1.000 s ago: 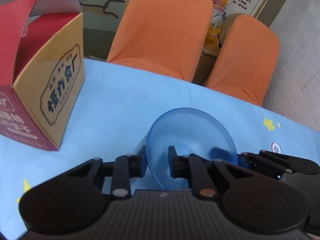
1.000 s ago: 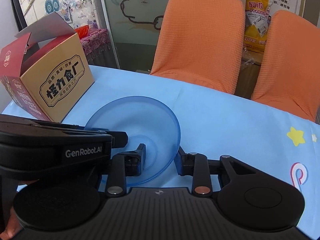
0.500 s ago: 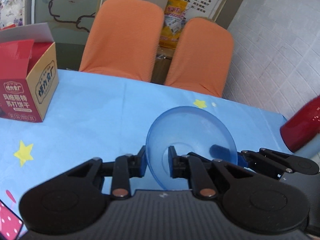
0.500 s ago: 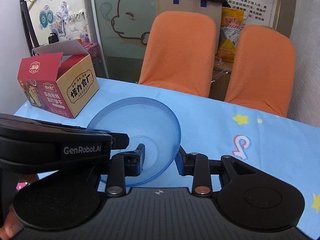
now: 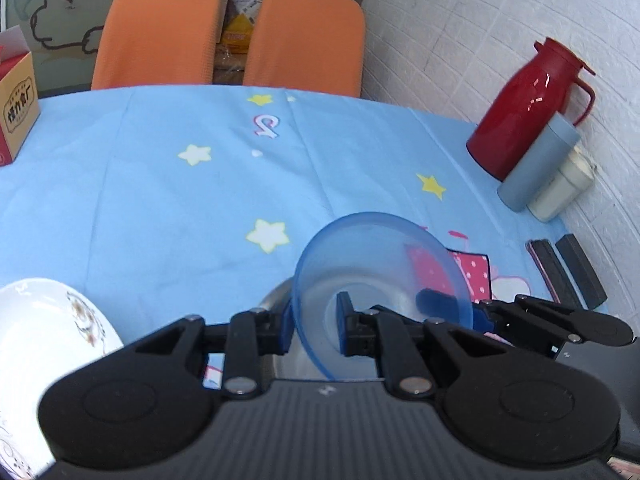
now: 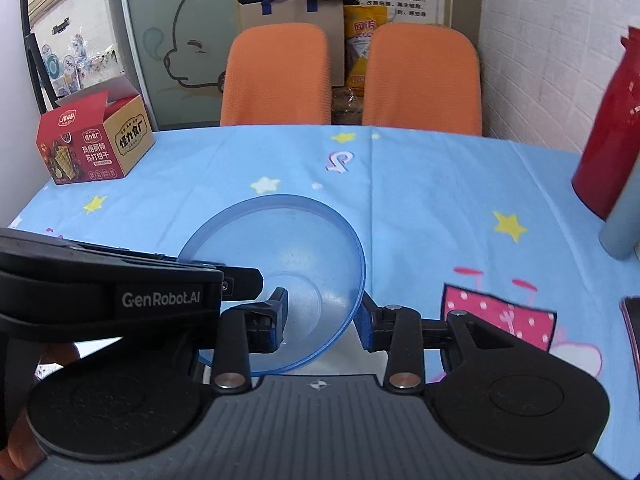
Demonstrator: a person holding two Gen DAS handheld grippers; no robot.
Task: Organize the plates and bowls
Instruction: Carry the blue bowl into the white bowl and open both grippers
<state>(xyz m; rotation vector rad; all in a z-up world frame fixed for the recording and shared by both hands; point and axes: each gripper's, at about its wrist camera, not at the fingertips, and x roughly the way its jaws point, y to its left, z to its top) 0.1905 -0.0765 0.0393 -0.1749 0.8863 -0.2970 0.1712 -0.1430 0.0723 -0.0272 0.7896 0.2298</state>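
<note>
Blue translucent bowl [image 5: 380,276]: gripped on opposite rim sides by left tool [image 5: 312,330] and right tool [image 6: 322,318], carried from the snack box [image 6: 94,144] toward counter's [image 5: 160,184] 3 o'clock side; red thermos [image 5: 528,108] and white plate [image 5: 44,332] newly visible.

Both wrist views look forward, close over the blue bowl [image 5: 380,276] they share.

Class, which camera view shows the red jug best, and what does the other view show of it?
The left wrist view: the whole red jug shows, with lid, spout and handle. The right wrist view shows only part of its body, cut off at the right edge.
</note>
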